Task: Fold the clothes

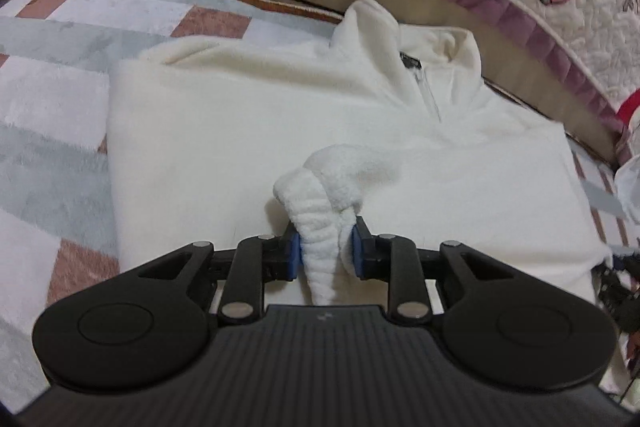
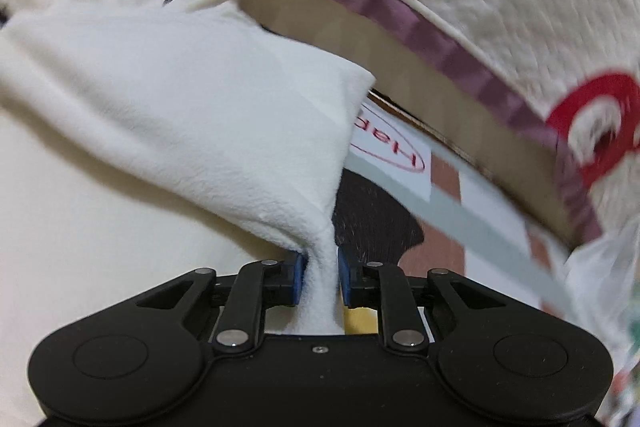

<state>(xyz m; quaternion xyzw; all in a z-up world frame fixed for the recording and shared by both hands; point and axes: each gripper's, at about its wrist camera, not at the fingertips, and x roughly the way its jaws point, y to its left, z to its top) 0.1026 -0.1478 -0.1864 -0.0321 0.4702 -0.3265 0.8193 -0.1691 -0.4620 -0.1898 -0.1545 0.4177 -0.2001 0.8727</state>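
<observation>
Pinching a bunched ribbed cuff [image 1: 320, 227], left gripper [image 1: 325, 247] has jaws clamped on it, white fleece pullover [image 1: 240, 131] spread flat just ahead on checked blanket [image 1: 48, 99]. Right gripper [image 2: 321, 277] jaws squeezed on a fold of the same pullover, fabric lifted ahead-left; quilted bedspread [image 2: 500, 7] beyond.

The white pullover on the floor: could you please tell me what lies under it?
The white pullover lies on a plush rug checked in grey, white and pink. Where the right gripper lifts its edge, a dark patch shows. The rug beneath the body is covered.
</observation>
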